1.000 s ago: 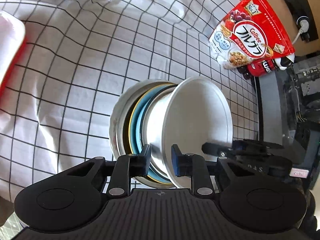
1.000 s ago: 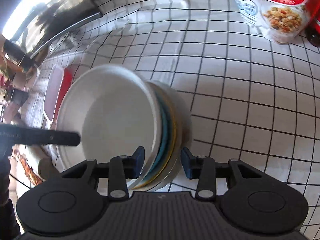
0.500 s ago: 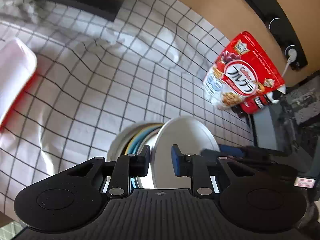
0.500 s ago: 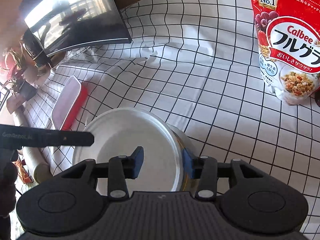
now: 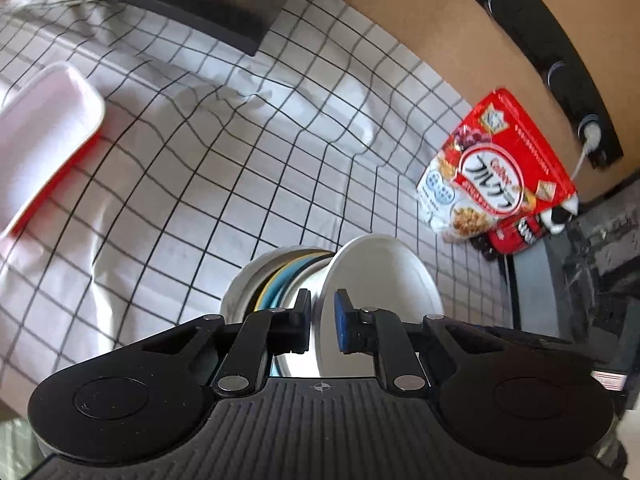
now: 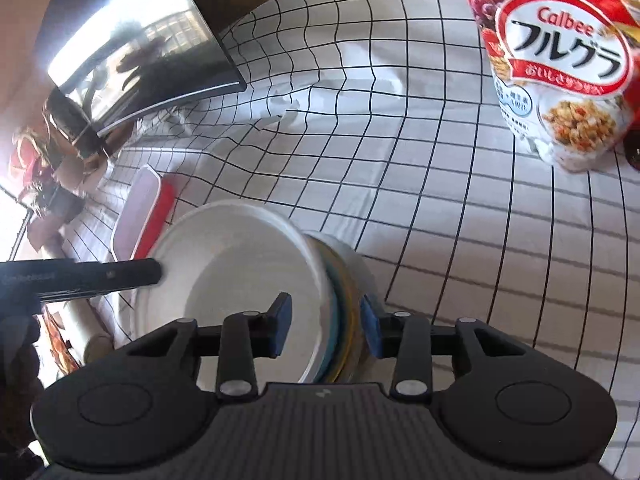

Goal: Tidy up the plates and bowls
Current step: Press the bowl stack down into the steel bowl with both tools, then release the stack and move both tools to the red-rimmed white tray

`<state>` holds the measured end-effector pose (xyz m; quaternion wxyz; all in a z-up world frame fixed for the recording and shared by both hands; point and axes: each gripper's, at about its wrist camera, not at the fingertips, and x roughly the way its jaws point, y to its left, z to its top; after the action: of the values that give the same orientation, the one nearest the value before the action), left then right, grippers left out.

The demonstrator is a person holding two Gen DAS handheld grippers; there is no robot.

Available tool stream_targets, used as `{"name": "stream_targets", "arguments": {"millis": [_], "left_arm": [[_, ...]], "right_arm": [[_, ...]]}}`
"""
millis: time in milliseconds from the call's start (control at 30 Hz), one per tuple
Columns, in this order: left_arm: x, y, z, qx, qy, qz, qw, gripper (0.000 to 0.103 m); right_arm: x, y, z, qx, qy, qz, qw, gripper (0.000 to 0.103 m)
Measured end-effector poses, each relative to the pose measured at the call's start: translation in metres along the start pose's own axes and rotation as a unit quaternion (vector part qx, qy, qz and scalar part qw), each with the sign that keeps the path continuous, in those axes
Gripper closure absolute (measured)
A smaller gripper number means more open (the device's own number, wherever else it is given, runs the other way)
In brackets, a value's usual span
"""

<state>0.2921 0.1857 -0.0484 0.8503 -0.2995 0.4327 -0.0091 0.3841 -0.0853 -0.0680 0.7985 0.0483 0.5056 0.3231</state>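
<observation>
1. Stack [image 5: 280, 276] of plates and bowls held on edge between both tools above the checked cloth [image 5: 200, 160], its axis running roughly level from side to side, with rims upright.
2. White bowl [image 6: 240, 280] at one end of the stack, its open mouth facing the left tool in the right wrist view; behind it sit a blue piece, a yellow piece and a white plate [image 6: 360, 268].
3. Left tool [image 5: 322, 320]: jaws have just been closing and now stand narrow, clamped on the white bowl's rim.
4. Right tool [image 6: 326, 326]: jaws have just been closing and pinch the whole stack's lower edge, one pad inside the bowl, the other on the back plate.
5. Cloth lies wrinkled but bare ahead of the stack.
6. Red box [image 5: 44, 140] with a white lid lies off to the left, well apart.
7. Cereal bag [image 6: 560, 72] stands far right by the cloth's edge; a dark screen [image 6: 132, 52] is at the far left corner.
</observation>
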Motion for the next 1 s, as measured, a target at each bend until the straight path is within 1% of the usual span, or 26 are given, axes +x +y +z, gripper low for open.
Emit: {"name": "stream_targets", "arguments": {"millis": [67,100,133,167,233,333,400,467,533,633,667,733,833,1000], "left_arm": [[0.007,0.004,0.005,0.024,0.017,-0.007,0.9996,0.089],[0.011,0.006,0.008,0.035,0.025,-0.014,0.999,0.089],[0.016,0.01,0.012,0.039,0.036,-0.013,0.9985,0.089],[0.019,0.015,0.016,0.035,0.047,-0.015,0.9982,0.091],[0.021,0.02,0.023,0.044,0.066,-0.035,0.9962,0.092],[0.019,0.018,0.028,0.077,0.076,-0.053,0.9927,0.092],[0.016,0.016,0.031,0.091,0.079,-0.071,0.9902,0.092],[0.01,0.015,0.03,0.09,0.08,-0.082,0.9893,0.091],[0.003,0.012,0.028,0.106,0.079,-0.08,0.9879,0.09],[-0.004,0.011,0.026,0.127,0.057,-0.054,0.9888,0.09],[-0.003,0.012,0.027,0.123,0.053,-0.046,0.9899,0.09],[0.0,0.016,0.028,0.105,0.055,-0.043,0.9921,0.09],[0.005,0.018,0.028,0.096,0.053,-0.025,0.9936,0.09],[0.003,0.025,0.026,0.069,0.049,-0.03,0.996,0.09]], "right_arm": [[-0.001,0.009,-0.006,0.008,-0.012,-0.008,1.0,0.067],[-0.001,0.016,-0.008,0.011,-0.024,-0.024,0.999,0.068],[-0.002,0.02,-0.01,0.023,-0.03,-0.04,0.998,0.068],[-0.001,0.024,-0.011,0.039,-0.032,-0.047,0.998,0.068],[0.001,0.033,-0.014,0.049,-0.035,-0.055,0.997,0.07],[0.001,0.042,-0.021,0.063,-0.052,-0.098,0.992,0.07],[0.001,0.041,-0.025,0.083,-0.052,-0.111,0.989,0.07],[0.0,0.04,-0.03,0.092,-0.048,-0.113,0.988,0.07],[-0.005,0.042,-0.032,0.088,-0.051,-0.115,0.988,0.07],[-0.013,0.041,-0.031,0.086,-0.063,-0.104,0.989,0.07],[-0.014,0.04,-0.03,0.085,-0.063,-0.098,0.99,0.07],[-0.012,0.04,-0.028,0.081,-0.06,-0.093,0.991,0.07],[-0.009,0.041,-0.024,0.071,-0.055,-0.085,0.992,0.07],[-0.003,0.038,-0.022,0.057,-0.041,-0.084,0.994,0.07]]}}
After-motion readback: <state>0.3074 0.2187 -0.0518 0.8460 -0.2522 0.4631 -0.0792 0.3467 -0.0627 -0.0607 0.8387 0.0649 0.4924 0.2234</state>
